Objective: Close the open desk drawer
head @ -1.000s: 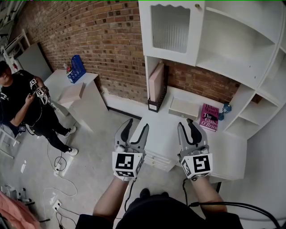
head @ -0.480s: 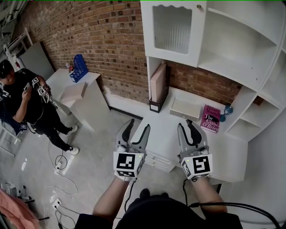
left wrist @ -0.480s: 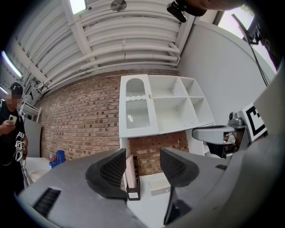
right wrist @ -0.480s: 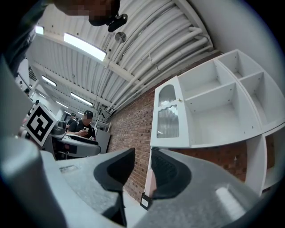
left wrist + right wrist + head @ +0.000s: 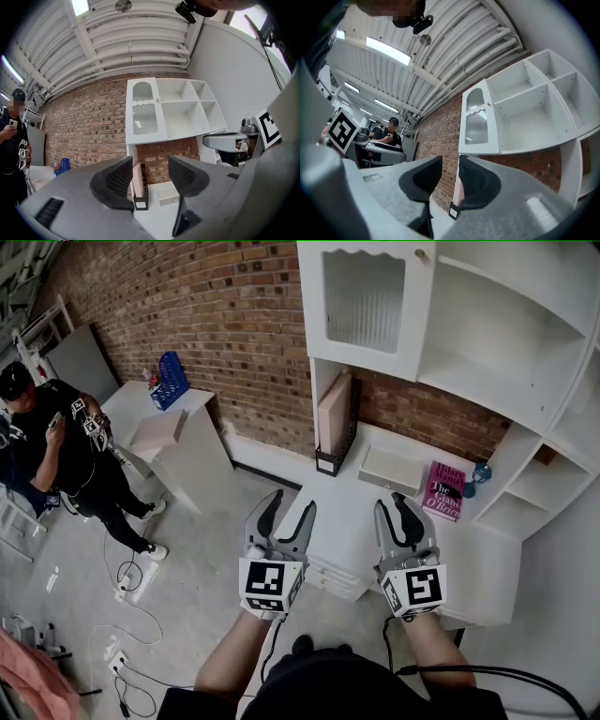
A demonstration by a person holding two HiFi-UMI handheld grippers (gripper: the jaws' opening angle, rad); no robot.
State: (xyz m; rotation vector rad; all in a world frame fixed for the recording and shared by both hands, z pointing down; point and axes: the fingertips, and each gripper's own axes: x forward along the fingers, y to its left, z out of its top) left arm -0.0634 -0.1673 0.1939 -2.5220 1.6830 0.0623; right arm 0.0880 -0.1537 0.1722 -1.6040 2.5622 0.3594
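Note:
The white desk (image 5: 352,521) has its drawer stack (image 5: 328,577) under the front left edge, with the fronts sticking out a little past the desktop. My left gripper (image 5: 289,504) hovers above the desk's left corner, open and empty, just over the drawers. My right gripper (image 5: 395,502) hovers over the desktop to the right of it, with its jaws a narrow gap apart and nothing between them. In the left gripper view the jaws (image 5: 150,176) frame the file holder (image 5: 138,197). The right gripper view shows its pads (image 5: 450,180) apart, aimed at the hutch (image 5: 525,112).
On the desk are a pink folder in a black holder (image 5: 333,413), a white box (image 5: 389,467), a pink book (image 5: 442,490) and a small blue object (image 5: 473,472). A person (image 5: 56,446) stands at the far left by a white side table (image 5: 164,427). Cables (image 5: 122,587) lie on the floor.
Both grippers stay where they were. The head view has drifted slightly, and the person at the left has shifted a little.

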